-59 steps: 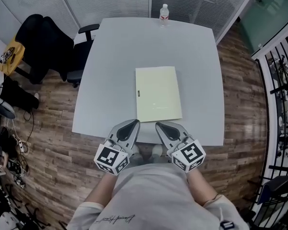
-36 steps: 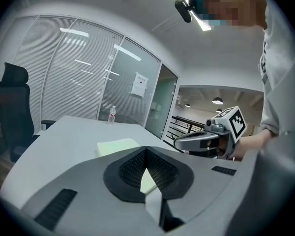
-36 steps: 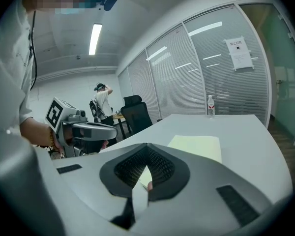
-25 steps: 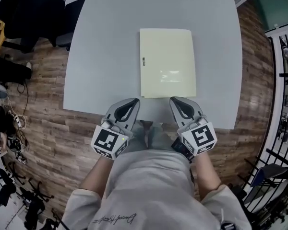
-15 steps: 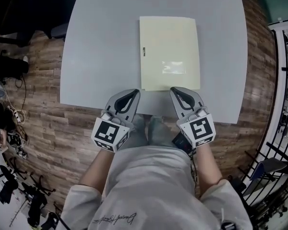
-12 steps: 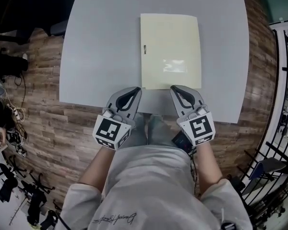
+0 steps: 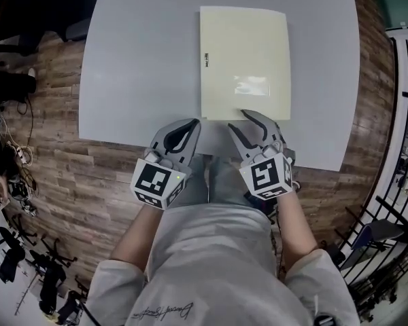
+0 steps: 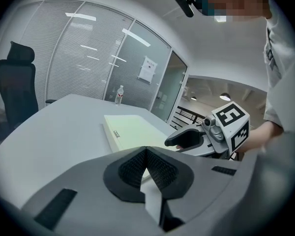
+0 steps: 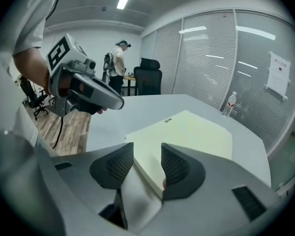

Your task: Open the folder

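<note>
Pale yellow folder (image 7: 245,53) lies flat and closed on the table (image 7: 143,60), upper center-right of the head view. It's a plain rect. w/ a small dark label on its left edge and a glossy glare patch near the bottom. Table is smooth matte grey w/ rounded corners; wood-plank floor (image 7: 47,168) around it.

Left gripper (image 7: 189,123), grey plastic shell w/ black ribbed pads, sits at the table's near edge, bottom center. Its jaws are pressed together w/ nothing btwn them.

Right gripper (image 7: 239,121) is just beside it, tips at the folder's near edge. Its jaws have just been opening and stand apart. The folder's near edge shows in the gap, but the pads aren't pressing on it.
</note>
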A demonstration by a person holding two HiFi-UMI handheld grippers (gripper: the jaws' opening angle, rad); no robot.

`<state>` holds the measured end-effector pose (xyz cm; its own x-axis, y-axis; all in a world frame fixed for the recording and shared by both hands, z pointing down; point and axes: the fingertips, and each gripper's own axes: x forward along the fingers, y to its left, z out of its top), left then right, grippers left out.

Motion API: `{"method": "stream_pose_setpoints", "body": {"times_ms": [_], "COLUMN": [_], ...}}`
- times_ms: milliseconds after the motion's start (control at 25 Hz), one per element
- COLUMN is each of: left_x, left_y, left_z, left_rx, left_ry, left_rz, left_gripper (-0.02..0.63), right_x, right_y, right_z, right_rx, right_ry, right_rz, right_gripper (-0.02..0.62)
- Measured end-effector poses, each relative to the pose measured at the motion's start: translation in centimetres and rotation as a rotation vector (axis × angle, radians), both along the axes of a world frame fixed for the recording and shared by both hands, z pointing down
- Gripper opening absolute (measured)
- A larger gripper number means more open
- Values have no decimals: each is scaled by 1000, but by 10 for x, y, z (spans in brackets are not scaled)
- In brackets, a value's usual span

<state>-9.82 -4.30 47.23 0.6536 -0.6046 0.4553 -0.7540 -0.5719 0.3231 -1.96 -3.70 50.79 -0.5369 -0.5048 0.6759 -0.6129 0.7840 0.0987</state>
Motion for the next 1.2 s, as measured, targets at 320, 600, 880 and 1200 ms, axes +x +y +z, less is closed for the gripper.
{"method": "stream_pose_setpoints", "body": {"times_ms": [320, 600, 880, 1200], "left_x": [3, -4, -3, -4], "left_y": [2, 2, 2, 2], "left_z": [15, 20, 22, 24], "left_rx": [-29, -41, -47, -60], "left_ry": [10, 4, 7, 2], "left_rz": [-9, -10, -12, -8], "left_gripper": [8, 8, 8, 8], "right_x": [-6, -22, -25, -23], "right_y": [4, 4, 2, -1], "right_z": [25, 38, 52, 47], "right_rx": [69, 126, 226, 183], "right_ry": [185, 294, 370, 312], "right_rz": [-109, -211, -261, -210], "right_gripper": [237, 252, 252, 164]}}
